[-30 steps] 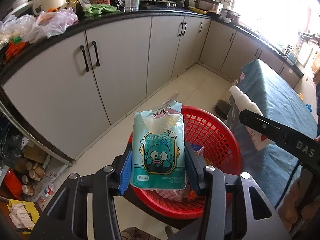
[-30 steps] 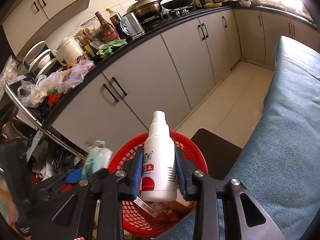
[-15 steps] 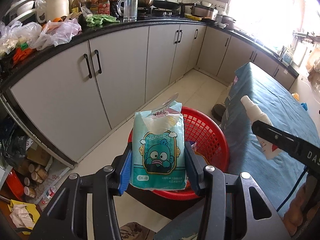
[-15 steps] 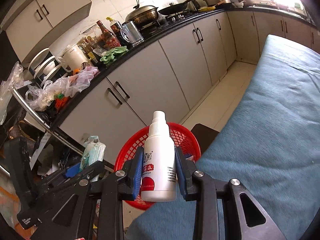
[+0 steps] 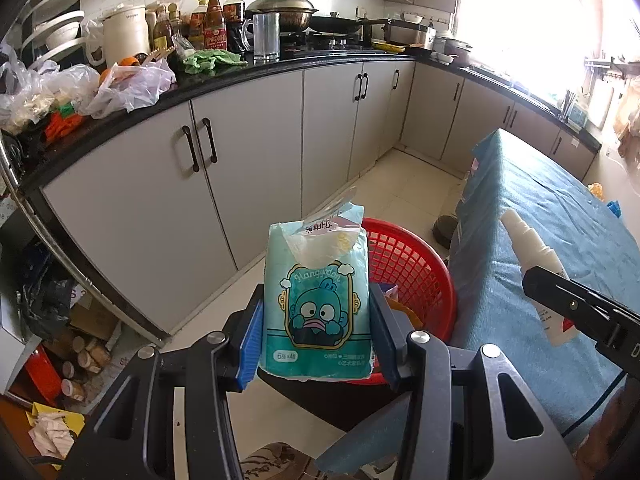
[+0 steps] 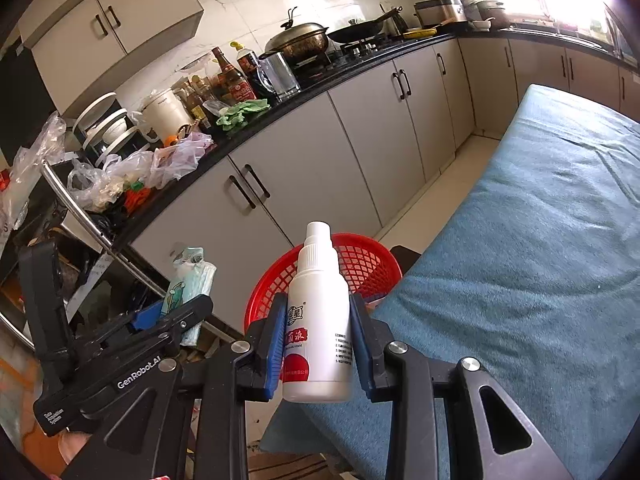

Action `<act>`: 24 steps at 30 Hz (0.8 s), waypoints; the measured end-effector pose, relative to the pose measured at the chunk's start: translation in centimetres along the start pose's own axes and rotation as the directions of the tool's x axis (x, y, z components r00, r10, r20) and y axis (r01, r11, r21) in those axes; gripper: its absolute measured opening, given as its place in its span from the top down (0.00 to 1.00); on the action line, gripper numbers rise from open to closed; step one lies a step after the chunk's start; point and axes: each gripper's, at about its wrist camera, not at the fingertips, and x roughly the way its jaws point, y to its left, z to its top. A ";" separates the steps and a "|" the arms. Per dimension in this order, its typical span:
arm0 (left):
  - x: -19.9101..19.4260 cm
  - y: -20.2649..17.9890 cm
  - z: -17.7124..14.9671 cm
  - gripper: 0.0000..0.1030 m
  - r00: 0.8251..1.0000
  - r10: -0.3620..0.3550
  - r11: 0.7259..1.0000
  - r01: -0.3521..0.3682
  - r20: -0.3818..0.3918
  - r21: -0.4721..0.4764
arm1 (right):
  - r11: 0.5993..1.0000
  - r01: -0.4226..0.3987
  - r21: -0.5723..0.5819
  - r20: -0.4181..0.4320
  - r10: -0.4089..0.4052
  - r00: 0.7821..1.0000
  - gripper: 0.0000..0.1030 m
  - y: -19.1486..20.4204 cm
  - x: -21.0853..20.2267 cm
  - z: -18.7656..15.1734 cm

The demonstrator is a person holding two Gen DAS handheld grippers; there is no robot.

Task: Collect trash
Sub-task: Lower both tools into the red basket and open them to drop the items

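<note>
My left gripper is shut on a teal tissue pack with a cartoon face, held upright above the near rim of a red mesh basket. My right gripper is shut on a white spray bottle with a red label, held upright over the edge of the blue-covered table, with the basket beyond it. The bottle also shows in the left wrist view, and the tissue pack in the right wrist view. The basket holds some trash.
The basket stands on a dark stool beside the table. Grey kitchen cabinets with a cluttered black counter run along the far side. Boxes and jars lie on the floor at left.
Both grippers have pulled back and up from the basket, each keeping its object. The basket looks smaller and farther away, and more of the table shows.
</note>
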 end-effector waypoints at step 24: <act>2.3 0.8 -0.2 0.55 0.999 0.014 1.000 -0.014 -0.036 -0.007 | 1.000 0.003 -0.006 -0.039 -0.003 0.999 0.68 0.1 1.3 -0.5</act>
